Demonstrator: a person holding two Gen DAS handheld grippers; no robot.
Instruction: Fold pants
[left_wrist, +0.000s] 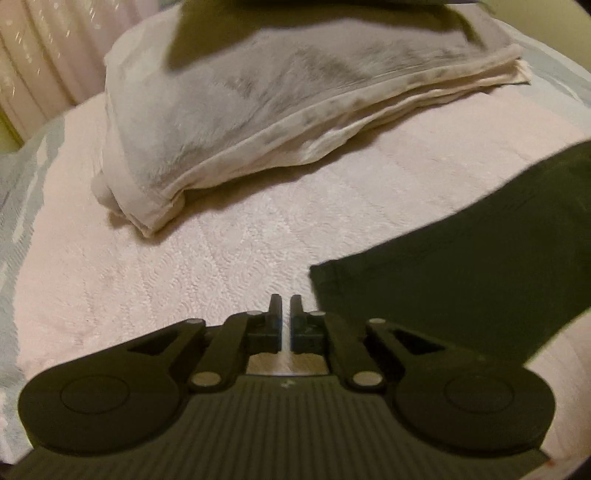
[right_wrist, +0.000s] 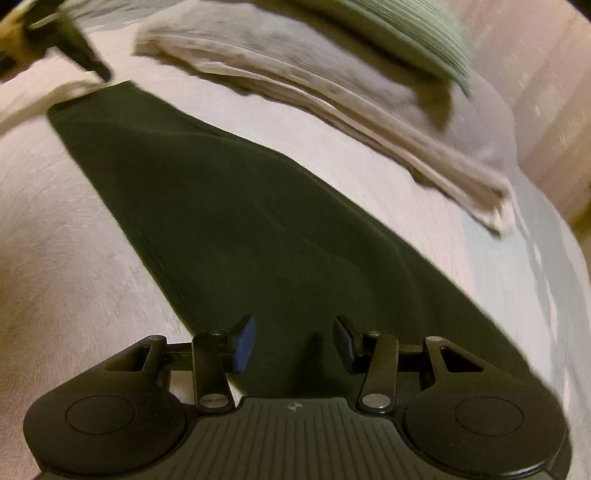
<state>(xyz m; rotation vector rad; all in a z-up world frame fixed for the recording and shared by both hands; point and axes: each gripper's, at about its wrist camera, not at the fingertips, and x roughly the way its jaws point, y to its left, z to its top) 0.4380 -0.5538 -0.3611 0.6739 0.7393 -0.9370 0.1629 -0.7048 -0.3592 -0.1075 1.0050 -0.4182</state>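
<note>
Dark pants (right_wrist: 221, 206) lie flat on the pale bedspread (right_wrist: 66, 266), running from the far left toward the near right. My right gripper (right_wrist: 294, 325) hovers over their near end, jaws open, blue pads (right_wrist: 243, 347) bare. In the left wrist view the pants (left_wrist: 461, 266) fill the right side, their hem corner just right of my left gripper (left_wrist: 285, 306). Its fingers are shut with only a thin slit between them, over bare bedspread (left_wrist: 166, 280), and nothing is held. From the right wrist view the left gripper (right_wrist: 105, 75) is a dark blur at the pants' far corner.
A folded grey-and-cream blanket (left_wrist: 229, 122) lies across the bed behind the pants. A green striped cushion (right_wrist: 406, 33) rests on top of it. A pale curtain (left_wrist: 37, 55) hangs past the bed's far left edge.
</note>
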